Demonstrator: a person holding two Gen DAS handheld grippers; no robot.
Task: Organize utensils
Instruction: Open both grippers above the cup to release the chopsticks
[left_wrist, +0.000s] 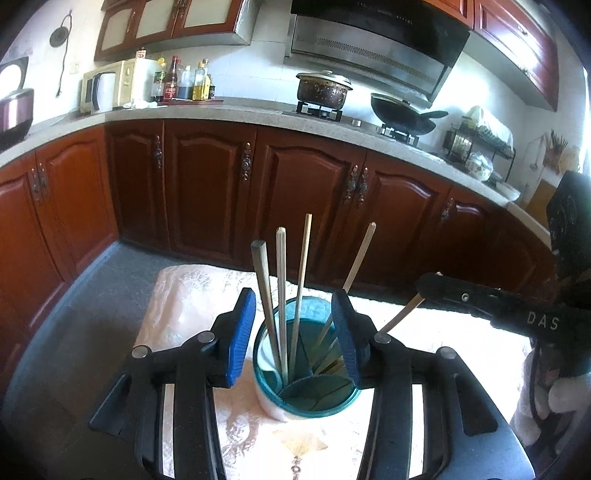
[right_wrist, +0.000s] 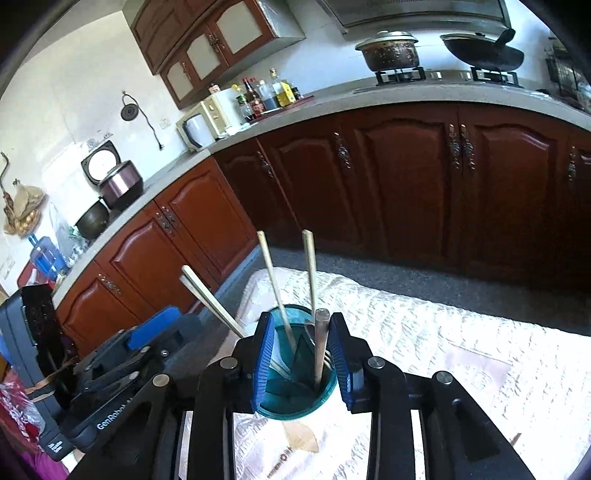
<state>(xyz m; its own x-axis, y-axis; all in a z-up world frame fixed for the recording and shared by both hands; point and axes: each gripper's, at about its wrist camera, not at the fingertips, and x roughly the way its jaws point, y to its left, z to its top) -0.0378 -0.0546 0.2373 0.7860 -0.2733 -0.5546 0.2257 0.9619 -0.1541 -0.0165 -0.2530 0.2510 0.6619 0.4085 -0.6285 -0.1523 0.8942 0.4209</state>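
A blue cup (left_wrist: 306, 369) holding upright chopsticks (left_wrist: 281, 295) is seen on a white cloth (left_wrist: 192, 295). It is framed by the left gripper (left_wrist: 293, 332) and right gripper (right_wrist: 301, 358), both spread wide with nothing gripped.

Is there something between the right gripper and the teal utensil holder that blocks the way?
Nothing visible blocks it. The right gripper already has its open fingers on either side of the teal utensil holder, with chopsticks standing inside. The left gripper is off to the side.
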